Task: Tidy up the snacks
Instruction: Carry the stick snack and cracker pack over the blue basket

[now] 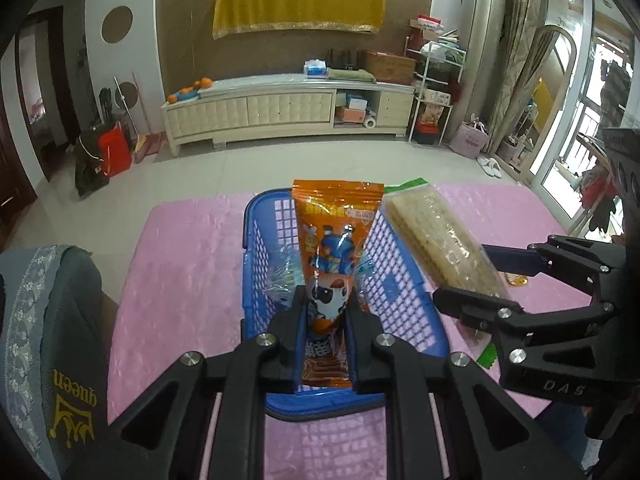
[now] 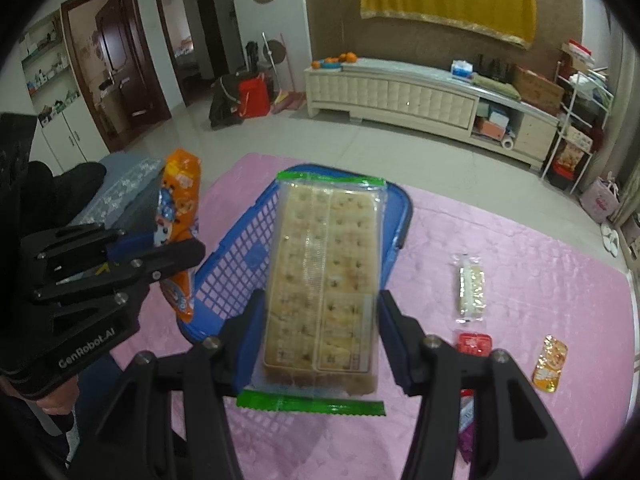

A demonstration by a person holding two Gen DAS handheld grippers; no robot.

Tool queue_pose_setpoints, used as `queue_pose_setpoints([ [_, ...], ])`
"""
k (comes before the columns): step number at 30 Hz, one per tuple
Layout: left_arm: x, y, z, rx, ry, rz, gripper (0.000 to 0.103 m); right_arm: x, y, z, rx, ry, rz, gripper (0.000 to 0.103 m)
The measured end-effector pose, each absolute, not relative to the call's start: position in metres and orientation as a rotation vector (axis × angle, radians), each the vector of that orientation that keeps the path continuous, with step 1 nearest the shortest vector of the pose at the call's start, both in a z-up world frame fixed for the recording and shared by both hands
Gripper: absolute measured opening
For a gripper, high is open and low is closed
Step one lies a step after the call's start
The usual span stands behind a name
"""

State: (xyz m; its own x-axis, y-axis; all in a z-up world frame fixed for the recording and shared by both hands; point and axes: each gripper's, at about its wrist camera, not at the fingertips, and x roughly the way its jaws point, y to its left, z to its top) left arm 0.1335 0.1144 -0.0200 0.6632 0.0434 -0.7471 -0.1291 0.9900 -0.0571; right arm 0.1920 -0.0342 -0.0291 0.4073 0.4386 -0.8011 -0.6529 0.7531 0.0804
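- Presently the left tongs (image 1: 323, 316) are clamped tight on an orange snack pouch (image 1: 334, 240), held above the blue basket (image 1: 404, 300).
- The cracker pack (image 2: 322, 280) is gripped across its width by the half-spread right tongs (image 2: 320, 344), over the basket at 12 o'clock.
- Neither snack is seen released yet; small packets (image 2: 471, 286) are left on the pink-covered bench (image 2: 520, 240) at 3 o'clock.
- The basket floor is largely hidden.

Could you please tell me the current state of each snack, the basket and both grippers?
Left gripper: shut on the orange snack packet.
Orange snack packet: held upright above the basket.
Right gripper: shut on the cracker pack.
Cracker pack: sealed, held above the basket.
Blue basket: on the pink cloth, something clear-wrapped inside.
Small wrapped snacks: lying on the cloth.
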Motion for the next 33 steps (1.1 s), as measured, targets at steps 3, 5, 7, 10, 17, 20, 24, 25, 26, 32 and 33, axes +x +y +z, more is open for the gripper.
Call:
queue_pose_setpoints([
  [3,0.142,0.123,-0.032,-0.116,0.859,0.088,0.015,0.198,-0.025,-0.041,-0.268,0.949,0.694,0.059],
  [5,0.146,0.129,-0.038,-0.117,0.870,0.082,0.015,0.207,-0.020,-0.046,-0.266,0.964,0.691,0.059],
  [7,0.152,0.137,-0.044,-0.111,0.884,0.079,0.015,0.218,-0.014,-0.052,-0.263,0.979,0.680,0.059],
  [10,0.164,0.144,-0.050,-0.097,0.902,0.077,0.015,0.229,-0.003,-0.059,-0.262,0.996,0.673,0.059],
  [17,0.188,0.164,-0.055,-0.102,0.910,0.081,0.015,0.254,0.028,-0.077,-0.341,1.030,0.727,0.059],
  [20,0.194,0.170,-0.058,-0.109,0.916,0.080,0.015,0.265,0.040,-0.089,-0.404,1.053,0.770,0.059],
  [24,0.198,0.169,-0.063,-0.121,0.925,0.082,0.015,0.281,0.046,-0.103,-0.448,1.084,0.788,0.059],
  [25,0.200,0.170,-0.064,-0.125,0.928,0.083,0.015,0.283,0.047,-0.106,-0.452,1.094,0.801,0.059],
  [26,0.200,0.169,-0.064,-0.129,0.930,0.082,0.015,0.287,0.050,-0.111,-0.470,1.117,0.823,0.059],
  [32,0.203,0.166,-0.066,-0.126,0.939,0.087,0.015,0.289,0.065,-0.129,-0.596,1.151,0.860,0.059],
  [33,0.204,0.165,-0.066,-0.126,0.940,0.086,0.015,0.287,0.066,-0.130,-0.607,1.148,0.865,0.061],
])
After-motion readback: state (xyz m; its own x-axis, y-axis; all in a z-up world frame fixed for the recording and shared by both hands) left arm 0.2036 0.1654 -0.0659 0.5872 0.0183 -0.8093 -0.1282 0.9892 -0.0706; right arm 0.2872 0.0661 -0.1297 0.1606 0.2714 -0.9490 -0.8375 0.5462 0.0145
